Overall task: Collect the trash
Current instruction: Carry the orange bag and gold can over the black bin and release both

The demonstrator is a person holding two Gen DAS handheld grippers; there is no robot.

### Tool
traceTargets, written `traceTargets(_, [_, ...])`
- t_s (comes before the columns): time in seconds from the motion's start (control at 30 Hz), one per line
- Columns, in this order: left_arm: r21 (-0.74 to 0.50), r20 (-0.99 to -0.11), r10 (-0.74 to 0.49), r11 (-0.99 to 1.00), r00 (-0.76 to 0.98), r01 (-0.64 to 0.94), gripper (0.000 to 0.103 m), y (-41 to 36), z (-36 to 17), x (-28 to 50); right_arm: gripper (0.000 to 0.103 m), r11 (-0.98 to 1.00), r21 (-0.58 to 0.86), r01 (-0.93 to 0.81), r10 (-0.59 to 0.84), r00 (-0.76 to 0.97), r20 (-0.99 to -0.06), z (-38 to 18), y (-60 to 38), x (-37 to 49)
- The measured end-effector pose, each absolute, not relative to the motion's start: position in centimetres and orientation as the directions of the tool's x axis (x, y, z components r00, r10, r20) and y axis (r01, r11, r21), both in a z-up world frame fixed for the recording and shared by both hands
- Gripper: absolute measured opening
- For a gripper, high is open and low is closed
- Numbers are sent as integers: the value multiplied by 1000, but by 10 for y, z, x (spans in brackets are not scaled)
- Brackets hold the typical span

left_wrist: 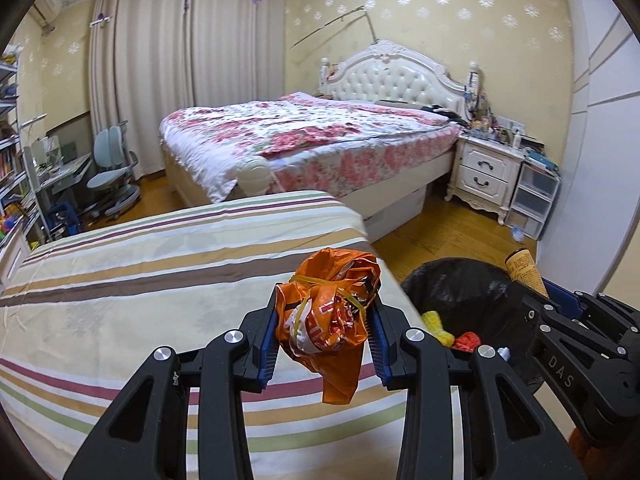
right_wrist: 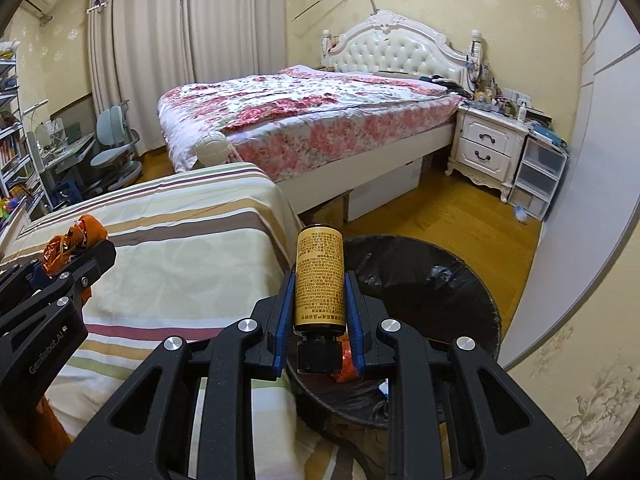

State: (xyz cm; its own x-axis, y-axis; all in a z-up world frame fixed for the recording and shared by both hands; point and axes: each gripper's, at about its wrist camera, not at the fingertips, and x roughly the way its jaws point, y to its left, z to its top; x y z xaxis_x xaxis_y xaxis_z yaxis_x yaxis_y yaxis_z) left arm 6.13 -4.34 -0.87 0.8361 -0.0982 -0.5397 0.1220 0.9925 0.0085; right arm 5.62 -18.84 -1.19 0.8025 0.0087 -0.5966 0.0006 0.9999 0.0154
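The left claw (left_wrist: 326,334) pinches a crumpled orange wrapper (left_wrist: 334,316) over the striped bed (left_wrist: 120,280); the right claw (right_wrist: 318,322) clamps a yellow bottle (right_wrist: 319,280) above the black-lined bin (right_wrist: 452,280). The left should carry its wrapper toward 3 o'clock until fully over the bin's mouth. Only then should each claw spread.

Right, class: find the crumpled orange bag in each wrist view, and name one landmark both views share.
Left wrist view: orange bag lower centre, clamped in the left gripper, over the striped bed.
Right wrist view: orange bag far left edge, mid-height, in that same gripper.
Shared landmark: black-lined trash bin.
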Motion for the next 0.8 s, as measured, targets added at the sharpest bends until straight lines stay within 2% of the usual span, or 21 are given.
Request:
traceTargets(0.37, [12,-564,-178,975,806,224,38,-100,-19,88,23,994,31,109,-67,790,-609,-27,-243,76])
traceTargets(0.8, [74,-603,-158,965,782,252,39,-143,-42,123,23,988,39,149,-92,777,-623,-35,-272,101])
